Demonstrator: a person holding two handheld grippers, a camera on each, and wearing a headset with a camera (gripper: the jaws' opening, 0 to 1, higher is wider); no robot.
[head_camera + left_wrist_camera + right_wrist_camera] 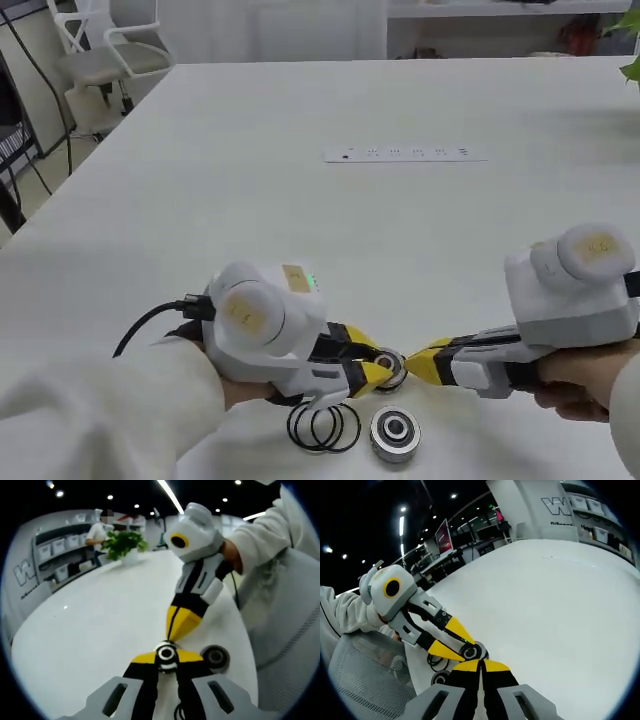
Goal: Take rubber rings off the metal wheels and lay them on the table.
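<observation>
My left gripper (380,368) is shut on a small metal wheel (390,364), held just above the table; in the left gripper view the wheel (166,654) sits between the yellow tips. My right gripper (418,366) comes in from the right, jaws shut, with its tip against the wheel's rim. Whether it pinches a rubber ring is too small to tell. In the right gripper view my right gripper (480,666) meets the held wheel (470,651). Black rubber rings (322,427) lie in a loose overlapping pile on the table, beside a second metal wheel (395,434).
A white power strip (405,154) lies at the middle of the white table (300,220). An office chair (105,50) stands beyond the far left corner. A black cable (150,322) trails from the left gripper. A potted plant (122,544) stands on the table's far end.
</observation>
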